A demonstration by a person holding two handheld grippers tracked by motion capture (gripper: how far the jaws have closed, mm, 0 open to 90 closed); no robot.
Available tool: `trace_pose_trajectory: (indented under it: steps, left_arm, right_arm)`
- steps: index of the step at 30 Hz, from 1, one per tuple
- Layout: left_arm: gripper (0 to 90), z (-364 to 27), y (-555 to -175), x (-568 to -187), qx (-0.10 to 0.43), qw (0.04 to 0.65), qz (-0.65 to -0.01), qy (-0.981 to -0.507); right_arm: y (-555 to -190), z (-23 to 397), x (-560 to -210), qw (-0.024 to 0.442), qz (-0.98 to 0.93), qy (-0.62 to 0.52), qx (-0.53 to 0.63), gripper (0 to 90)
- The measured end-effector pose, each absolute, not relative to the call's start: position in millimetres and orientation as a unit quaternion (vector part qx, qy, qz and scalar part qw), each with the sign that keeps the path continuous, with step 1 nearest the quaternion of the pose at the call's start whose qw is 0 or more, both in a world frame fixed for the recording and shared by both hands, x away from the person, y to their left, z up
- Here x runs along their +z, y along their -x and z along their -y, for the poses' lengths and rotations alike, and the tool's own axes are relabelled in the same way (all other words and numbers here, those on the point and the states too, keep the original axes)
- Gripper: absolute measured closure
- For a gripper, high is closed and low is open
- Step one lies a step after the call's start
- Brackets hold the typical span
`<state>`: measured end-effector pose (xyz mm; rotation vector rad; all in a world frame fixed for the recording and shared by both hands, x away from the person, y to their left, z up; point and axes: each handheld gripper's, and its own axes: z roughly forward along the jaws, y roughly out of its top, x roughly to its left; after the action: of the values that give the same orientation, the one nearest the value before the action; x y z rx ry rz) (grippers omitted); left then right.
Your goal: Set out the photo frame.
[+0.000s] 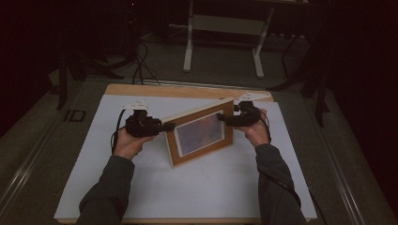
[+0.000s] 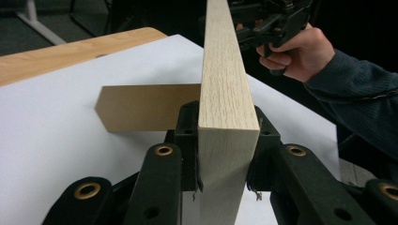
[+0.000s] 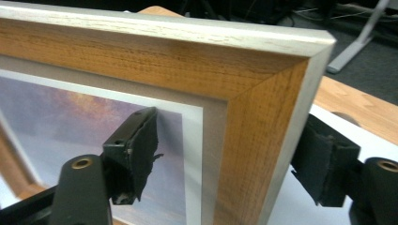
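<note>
Wooden picture frame with a bluish print (image 1: 202,132) stands upright on the white sheet covering the table (image 1: 141,187), about mid-table. Left gripper (image 2: 227,154) clamps its left edge, pads tight on both faces. Right gripper (image 3: 234,159) sits around the right edge, jaws wide and off the wood. Brown cardboard stand flap (image 2: 141,108) pokes out the far side.

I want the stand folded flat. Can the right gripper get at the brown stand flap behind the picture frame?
Probably not directly: the right gripper straddles the picture frame's edge, and the frame stands between it and the stand flap.
</note>
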<state>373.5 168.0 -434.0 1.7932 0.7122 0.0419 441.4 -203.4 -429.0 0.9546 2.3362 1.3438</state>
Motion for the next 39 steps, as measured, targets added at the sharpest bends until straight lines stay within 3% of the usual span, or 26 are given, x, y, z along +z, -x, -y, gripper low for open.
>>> trace_pose_trajectory:
  steps: [11,39]
  left_arm:
    - [71.5,-169.0,-375.0,-434.1,0.041,0.567,-0.31,-0.762]
    - [70.0,-157.2,-382.3,-436.4,0.052,0.578,-0.31,-0.753]
  right_arm:
    - [-447.4,186.4,-435.5,0.123,-0.822,-0.32,0.455,10.7]
    - [-434.1,210.6,-434.9,0.119,-0.802,-0.347,0.472,23.6]
